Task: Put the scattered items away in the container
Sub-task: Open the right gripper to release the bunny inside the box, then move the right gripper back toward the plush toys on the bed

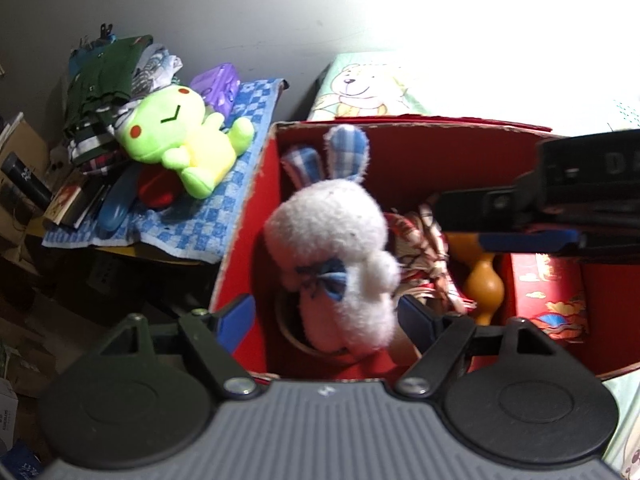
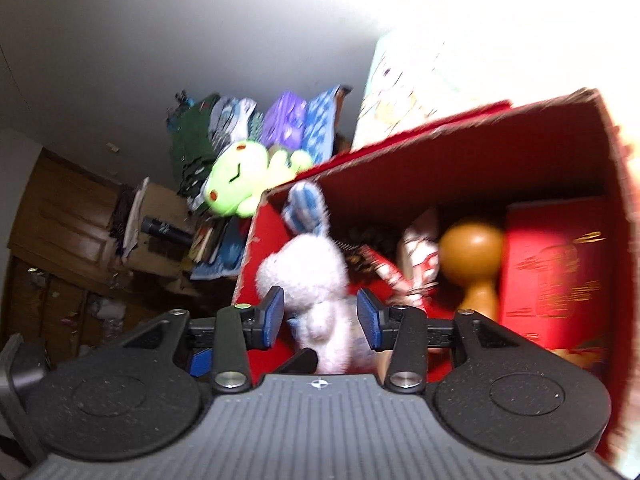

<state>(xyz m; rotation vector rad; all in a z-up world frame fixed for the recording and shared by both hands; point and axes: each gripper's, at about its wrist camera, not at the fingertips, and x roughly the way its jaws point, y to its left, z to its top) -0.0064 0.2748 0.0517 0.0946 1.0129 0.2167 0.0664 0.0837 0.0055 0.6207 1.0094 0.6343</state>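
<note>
A white plush rabbit (image 1: 340, 256) with blue checked ears lies inside the red cardboard box (image 1: 248, 216). My left gripper (image 1: 326, 318) is open above the box, its blue pads either side of the rabbit without touching it. My right gripper (image 2: 320, 316) is open too, straddling the rabbit (image 2: 312, 280) from the box's near side; it shows in the left wrist view (image 1: 520, 220) at the right. The box (image 2: 480, 148) also holds a patterned cloth bundle (image 1: 424, 248), an orange wooden gourd (image 1: 484, 280) and a red packet (image 1: 548, 292). A green plush frog (image 1: 180, 140) lies outside on a blue checked cloth.
Left of the box a cluttered surface holds the blue checked cloth (image 1: 224, 204), folded clothes (image 1: 108, 92), a purple case (image 1: 218, 86), books and a dark bottle (image 1: 24, 180). A bear-print sheet (image 1: 360, 88) lies behind the box. A wooden cabinet (image 2: 60, 232) stands at the far left.
</note>
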